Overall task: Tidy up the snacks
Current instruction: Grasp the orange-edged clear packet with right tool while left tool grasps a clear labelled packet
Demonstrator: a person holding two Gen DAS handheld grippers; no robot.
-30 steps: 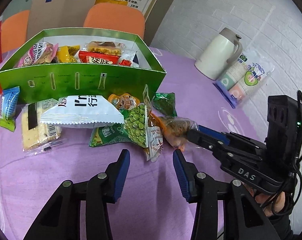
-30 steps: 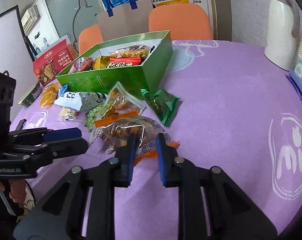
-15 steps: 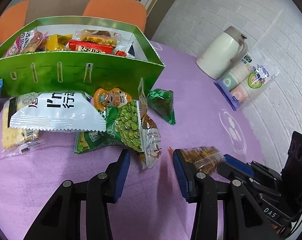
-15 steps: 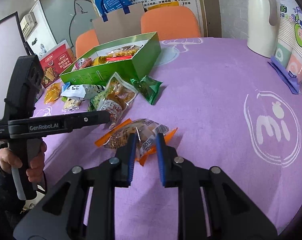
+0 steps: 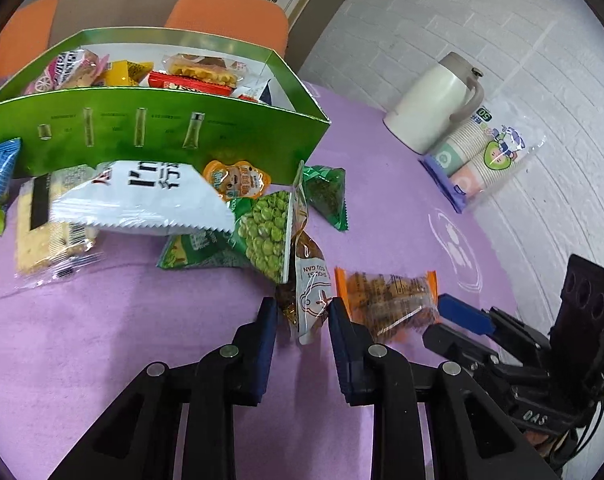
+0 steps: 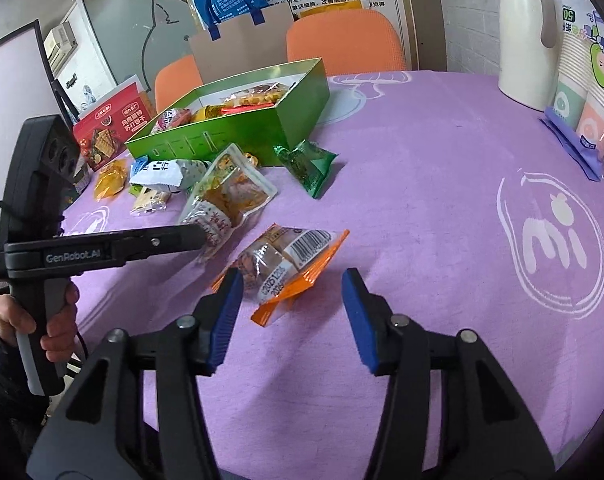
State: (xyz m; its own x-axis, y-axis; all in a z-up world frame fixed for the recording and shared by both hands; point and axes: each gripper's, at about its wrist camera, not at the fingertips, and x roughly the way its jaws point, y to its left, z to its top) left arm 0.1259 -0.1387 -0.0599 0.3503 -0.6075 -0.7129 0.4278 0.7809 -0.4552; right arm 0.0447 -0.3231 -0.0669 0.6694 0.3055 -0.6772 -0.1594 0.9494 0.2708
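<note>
The right gripper (image 6: pixel 290 312), clamped a moment ago on the clear orange-edged packet of brown snacks (image 6: pixel 286 258), has let go — its blue-padded jaws now stand wide apart and empty, the packet lying flat on the purple tablecloth (image 6: pixel 422 208) just beyond them. The left gripper (image 5: pixel 302 320) has closed in on the tall clear pouch of brown snacks with a white label (image 5: pixel 308 280); its jaws sit partly open on either side of the pouch's near end, though whether the pads touch it cannot be told. Just left of that pouch lies the green-pea packet (image 5: pixel 262 228), with a white crimped-edge bag (image 5: pixel 142 204) further left and a small dark green sachet (image 5: pixel 326 196) beyond. At the far left stands the open green cardboard box (image 5: pixel 162 132), already holding several wrapped snacks. Far right, against the white brick wall — a cream thermos jug (image 5: pixel 434 108) beside a sleeve of paper cups (image 5: pixel 482 156).
</note>
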